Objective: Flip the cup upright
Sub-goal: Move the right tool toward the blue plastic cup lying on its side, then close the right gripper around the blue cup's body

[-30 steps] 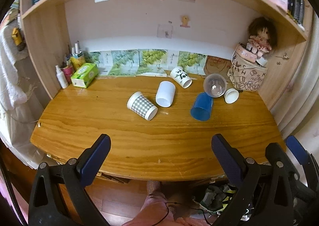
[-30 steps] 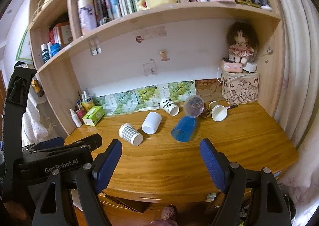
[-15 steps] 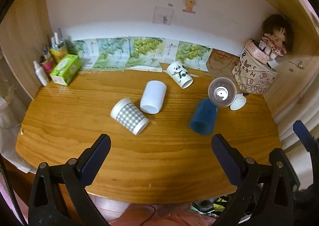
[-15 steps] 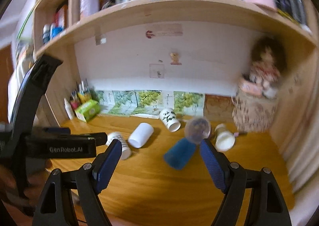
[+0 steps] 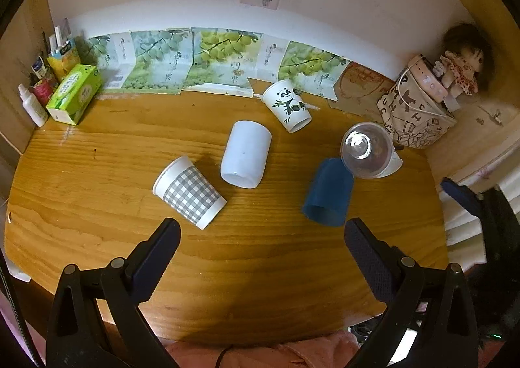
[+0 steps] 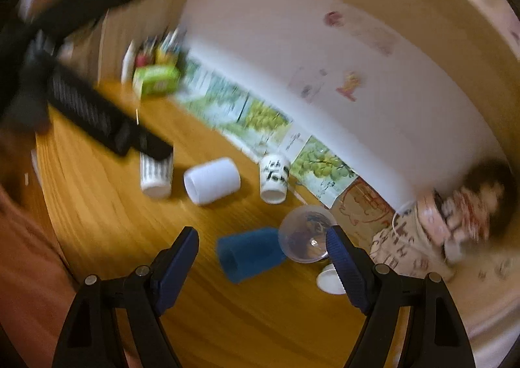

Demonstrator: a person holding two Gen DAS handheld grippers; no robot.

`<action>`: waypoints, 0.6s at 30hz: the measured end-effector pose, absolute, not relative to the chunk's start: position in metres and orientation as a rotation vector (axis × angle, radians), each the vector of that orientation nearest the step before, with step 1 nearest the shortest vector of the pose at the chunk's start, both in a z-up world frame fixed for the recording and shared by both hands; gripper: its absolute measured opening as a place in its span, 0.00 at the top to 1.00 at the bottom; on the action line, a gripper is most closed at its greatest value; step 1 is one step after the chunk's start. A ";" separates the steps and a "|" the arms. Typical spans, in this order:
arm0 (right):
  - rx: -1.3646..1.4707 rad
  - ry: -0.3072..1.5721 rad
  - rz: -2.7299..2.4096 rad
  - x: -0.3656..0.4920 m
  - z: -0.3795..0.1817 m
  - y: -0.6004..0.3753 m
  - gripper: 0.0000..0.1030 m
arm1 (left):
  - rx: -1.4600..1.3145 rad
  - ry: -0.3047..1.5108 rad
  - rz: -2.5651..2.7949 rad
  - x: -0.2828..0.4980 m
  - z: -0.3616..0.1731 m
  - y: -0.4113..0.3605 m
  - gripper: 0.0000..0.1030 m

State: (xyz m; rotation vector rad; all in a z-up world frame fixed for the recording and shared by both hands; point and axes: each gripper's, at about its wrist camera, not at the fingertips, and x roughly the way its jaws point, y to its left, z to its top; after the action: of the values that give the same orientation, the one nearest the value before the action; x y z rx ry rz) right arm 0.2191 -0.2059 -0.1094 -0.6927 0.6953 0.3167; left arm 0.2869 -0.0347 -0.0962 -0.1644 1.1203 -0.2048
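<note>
1. Your right gripper (image 6: pixel 261 246) is spread wide and empty, as is your left gripper (image 5: pixel 260 238).
2. The blue cup (image 6: pixel 248 252) lies on its side touching the clear cup (image 6: pixel 305 233).
3. It's probably light, slick plastic — pinch gently across its mid-wall.

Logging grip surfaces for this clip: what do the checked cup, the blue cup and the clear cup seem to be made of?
Checked cup: probably paper, matte, with a rolled white rim and printed grey gingham.
Blue cup: likely plastic, opaque, one even colour with a dull sheen.
Clear cup: transparent plastic or glass; a bright glare spot sits on its base.
</note>
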 end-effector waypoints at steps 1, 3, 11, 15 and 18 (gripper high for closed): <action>-0.727 0.706 0.326 0.223 -0.115 -0.207 0.21 | -0.170 1.126 -0.209 0.291 -0.097 -0.033 0.02; -0.819 0.736 0.349 0.232 -0.130 -0.208 0.21 | -0.180 1.138 -0.216 0.297 -0.100 -0.031 0.02; -1.140 0.793 0.485 0.258 -0.179 -0.207 0.21 | -0.250 1.256 -0.292 0.318 -0.121 -0.031 0.02; -1.312 0.790 0.575 0.259 -0.203 -0.204 0.21 | -0.269 1.286 -0.331 0.328 -0.127 -0.034 0.02; -1.409 0.783 0.623 0.261 -0.217 -0.203 0.21 | -0.281 1.312 -0.365 0.333 -0.133 -0.038 0.02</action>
State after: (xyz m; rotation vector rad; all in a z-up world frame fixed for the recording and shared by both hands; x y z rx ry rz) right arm 0.2609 -0.2026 -0.2166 -1.4088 0.7830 0.6230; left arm 0.3333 -0.0383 -0.1326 -0.2811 1.3123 -0.3646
